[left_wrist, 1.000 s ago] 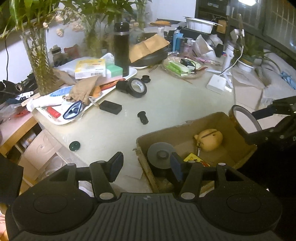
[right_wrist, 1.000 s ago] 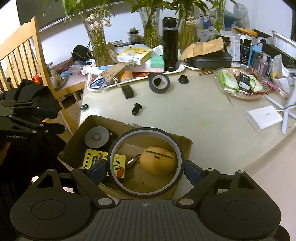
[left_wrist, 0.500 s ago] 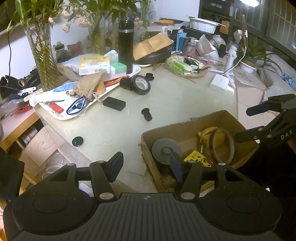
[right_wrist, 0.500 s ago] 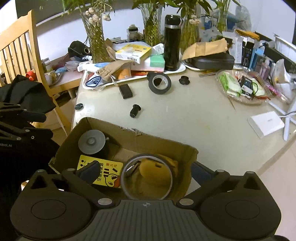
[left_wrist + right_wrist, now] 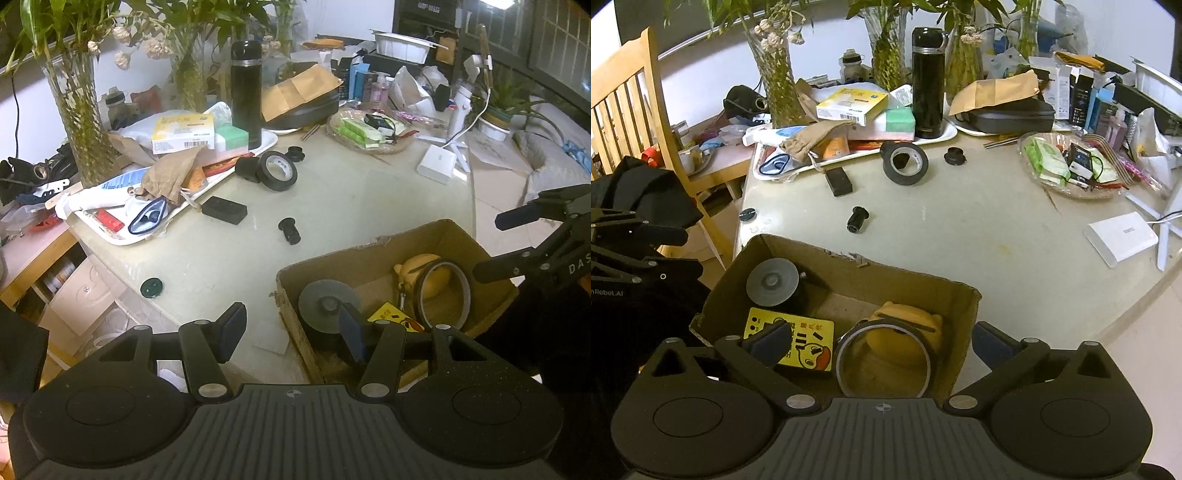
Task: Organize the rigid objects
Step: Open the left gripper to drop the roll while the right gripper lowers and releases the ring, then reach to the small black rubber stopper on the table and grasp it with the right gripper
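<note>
My right gripper [image 5: 877,345] now stands wide open with nothing between its fingers. A second ago it was clamped across the thin tape ring [image 5: 884,360], holding it above the cardboard box [image 5: 846,266]; half a second ago the ring was dropping clear as the fingers spread. Now the ring rests on edge inside the box, just ahead of my right tool and leaning against the yellow piggy bank [image 5: 908,332]. Beside them, to the left under my left finger, lies the yellow duck card [image 5: 801,341], and farther ahead-left sits the black disc-topped part [image 5: 772,282].

My left gripper [image 5: 291,330] is also open and empty, hovering over the near-left edge of the box, much as it was before. From its view the ring [image 5: 445,291] shows ahead and to the right, the right tool pulled back from it.

I judge this item done. Still out on the table [image 5: 960,236], well ahead of both tools, are the small black cylinder [image 5: 857,219], the black rectangular block [image 5: 839,181], the black tape roll [image 5: 905,162], a black knob [image 5: 955,156] and a round cap [image 5: 747,214] near the left edge. The cylinder is nearest, so I would take it next.
</note>
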